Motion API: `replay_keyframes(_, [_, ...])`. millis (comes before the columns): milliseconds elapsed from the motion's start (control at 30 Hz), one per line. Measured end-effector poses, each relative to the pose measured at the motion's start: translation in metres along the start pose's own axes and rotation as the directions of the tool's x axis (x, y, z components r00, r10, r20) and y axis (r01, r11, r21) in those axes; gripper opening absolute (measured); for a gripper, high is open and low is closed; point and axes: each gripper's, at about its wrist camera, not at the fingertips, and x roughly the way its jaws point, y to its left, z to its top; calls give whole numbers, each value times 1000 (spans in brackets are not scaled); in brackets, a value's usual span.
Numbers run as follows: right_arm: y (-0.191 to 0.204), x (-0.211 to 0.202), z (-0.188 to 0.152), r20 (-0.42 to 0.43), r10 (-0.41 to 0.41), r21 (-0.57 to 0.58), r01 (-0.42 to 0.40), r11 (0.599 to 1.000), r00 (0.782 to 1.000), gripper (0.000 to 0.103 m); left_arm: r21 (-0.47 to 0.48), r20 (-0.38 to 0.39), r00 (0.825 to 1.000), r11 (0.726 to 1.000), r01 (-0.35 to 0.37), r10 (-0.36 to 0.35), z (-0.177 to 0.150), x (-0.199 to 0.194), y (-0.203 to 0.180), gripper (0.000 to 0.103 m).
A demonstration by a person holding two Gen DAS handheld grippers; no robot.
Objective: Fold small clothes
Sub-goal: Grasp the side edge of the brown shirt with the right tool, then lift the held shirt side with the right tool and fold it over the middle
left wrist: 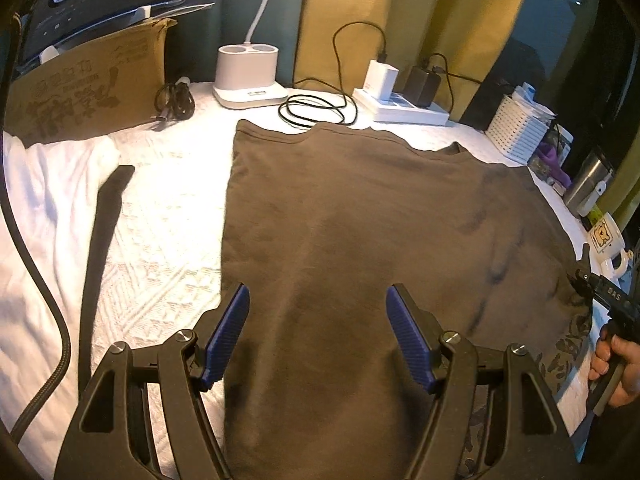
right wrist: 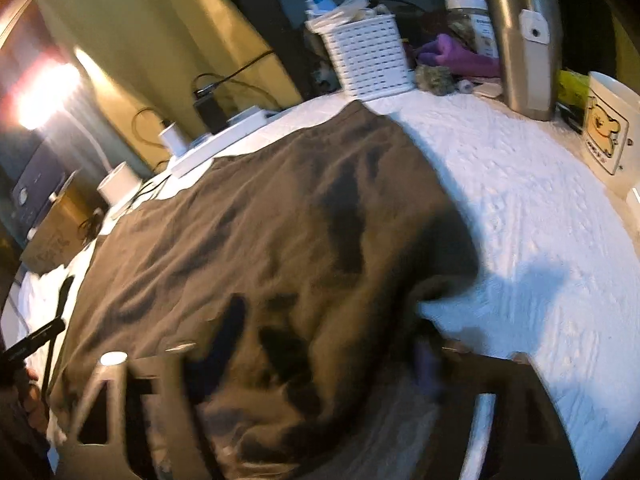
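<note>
- A white quilted bench cover (left wrist: 168, 216) spreads across the whole surface, its stitched pattern bright under warm lamplight.
- A dark brown garment (left wrist: 360, 240) lies on the middle of that cover, most of it smoothed flat, its far hem straight along the back. A patterned, camouflage-like layer shows along its near right edge in the left wrist view.
- In the right wrist view the same cloth is rumpled with deep dark creases near the camera, and one corner is bunched into a raised fold beside the bare cover.
- The left claw (left wrist: 318, 332) hangs over the near part of the garment, its blue ribbed pads (left wrist: 226, 336) spread apart with cloth below them and nothing pinched.
- The right claw (right wrist: 328, 360) sits at the garment's creased near edge; motion blur smears its fingers, and whether they pinch the cloth or stand clear cannot be told.
- A hand (left wrist: 618, 368) grips the right tool's handle at the frame's right edge.
- Along the back stand a cardboard box (left wrist: 88, 84), a white lamp base (left wrist: 248, 76), a power strip (left wrist: 400, 108) with chargers, and a white slotted basket (right wrist: 368, 60).
- A steel tumbler (right wrist: 528, 40) and a bear-print mug (right wrist: 608, 136) stand at the right side.
</note>
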Motion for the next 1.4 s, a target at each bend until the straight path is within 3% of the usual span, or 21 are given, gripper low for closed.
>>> replay_keyframes(100, [-8,4,5,-10,10,13,-10,1000,1000,31,-5,-5,1000,1000,1,-1,2,3,3,71])
replay_keyframes(167, [-10,5,6,-16,22,12,-21,1000,1000,24,-5,-4,1000,1000,8,-8,4,4,4,71])
replay_keyframes(267, [-8,5,8,-23,26,5,-26,1000,999,21,-4,4,1000,1000,20,-20,8,3,6,71])
replay_keyframes(500, [21,-18,23,28,65,-42,-63,997,998,19,-13,31,999,999,33,-33,15,-3,20,71])
replay_keyframes(867, [125,-35,45,53,200,-216,-184,959,978,19,-47,70,997,998,43,-39,12,-17,52,71])
replay_keyframes(1133, [202,-31,31,-24,290,-338,-281,898,957,18,-53,109,993,998,45,-39,4,-32,72,71])
replay_keyframes(1400, [279,-17,-14,-167,360,-433,-397,809,918,17,-70,134,991,997,39,-29,-3,-43,93,71])
